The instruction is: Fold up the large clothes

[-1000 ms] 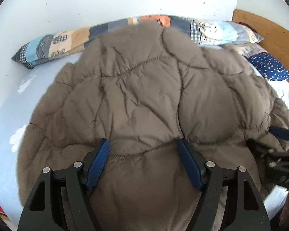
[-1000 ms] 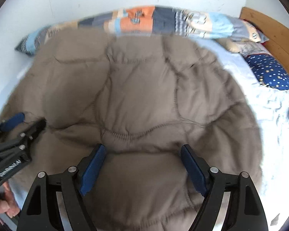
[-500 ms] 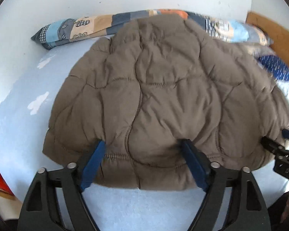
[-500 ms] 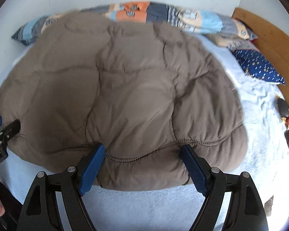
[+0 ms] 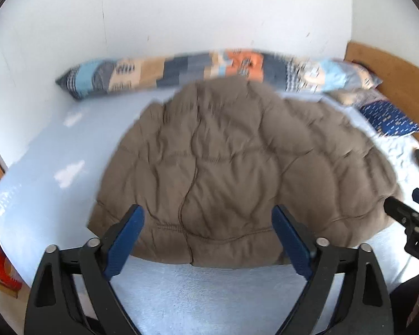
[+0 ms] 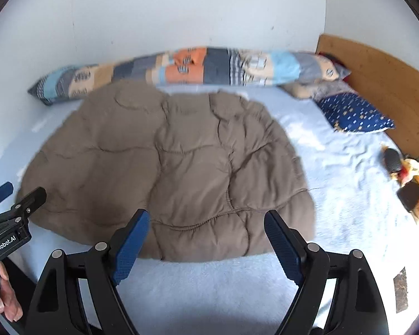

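Left claw [image 5: 206, 240]: jaws opening, gripping nothing, hovering over the near hem of the brown quilted jacket [image 5: 237, 162]. Right claw [image 6: 206, 240]: jaws standing wide, released, likewise clear of the hem. Jacket lying spread flat on the pale blue bed [image 6: 209, 287]; 1 long patchwork pillow [image 6: 181, 67] resting behind, 1 navy pillow [image 6: 354, 111] lying beside it

patchwork pillow [image 5: 215, 69] blurred, jacket [image 5: 237, 167] edges smeared

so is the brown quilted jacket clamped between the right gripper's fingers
No, the brown quilted jacket lies flat on the bed beyond the right gripper, whose fingers stand apart around nothing.
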A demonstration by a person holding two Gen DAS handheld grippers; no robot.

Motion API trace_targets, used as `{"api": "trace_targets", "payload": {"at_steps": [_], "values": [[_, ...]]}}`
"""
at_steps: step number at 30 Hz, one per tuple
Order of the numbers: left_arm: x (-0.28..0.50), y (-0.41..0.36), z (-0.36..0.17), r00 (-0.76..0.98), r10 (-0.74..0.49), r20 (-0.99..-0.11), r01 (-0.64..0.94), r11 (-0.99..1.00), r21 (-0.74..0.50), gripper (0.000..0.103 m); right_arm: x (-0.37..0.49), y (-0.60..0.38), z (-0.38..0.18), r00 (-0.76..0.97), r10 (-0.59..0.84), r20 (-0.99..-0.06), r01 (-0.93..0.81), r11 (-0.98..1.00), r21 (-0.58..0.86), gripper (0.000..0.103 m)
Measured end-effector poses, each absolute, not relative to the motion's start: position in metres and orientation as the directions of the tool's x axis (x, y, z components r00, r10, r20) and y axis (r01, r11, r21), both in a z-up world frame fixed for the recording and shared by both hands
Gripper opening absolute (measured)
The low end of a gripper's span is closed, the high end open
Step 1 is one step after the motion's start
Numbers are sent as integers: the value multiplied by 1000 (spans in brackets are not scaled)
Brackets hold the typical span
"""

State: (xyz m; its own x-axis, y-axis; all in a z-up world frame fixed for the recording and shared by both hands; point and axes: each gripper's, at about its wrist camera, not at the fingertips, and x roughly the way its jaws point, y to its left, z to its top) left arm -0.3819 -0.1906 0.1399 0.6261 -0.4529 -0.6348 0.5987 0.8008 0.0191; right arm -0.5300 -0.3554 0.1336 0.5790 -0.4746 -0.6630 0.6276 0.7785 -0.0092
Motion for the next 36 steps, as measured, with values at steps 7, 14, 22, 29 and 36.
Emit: {"api": "trace_targets", "payload": {"at_steps": [7, 14, 22, 29, 36], "values": [[-436, -155, 178, 665, -532, -523, 637, 770, 27, 100, -578, -315, 156, 649, -505, -568, 608, 794, -11, 89], [-475, -124, 211, 711, -521, -472, 615, 786, 59, 103, -618, -292, 178, 695, -513, -504, 612, 789, 40, 91], [-476, -118, 222, 717, -514, -471, 599, 799, 40, 103, -612, -294, 182, 676, -573, -463, 625, 779, -52, 97], [-443, -139, 197, 716, -430, -550, 582, 803, 131, 103, -585, -310, 151, 640, -508, -576, 609, 793, -24, 97], [-422, -168, 178, 664, -418, -620, 606, 786, 119, 103, -560, -313, 149, 648, -512, -564, 601, 799, -36, 97]]}}
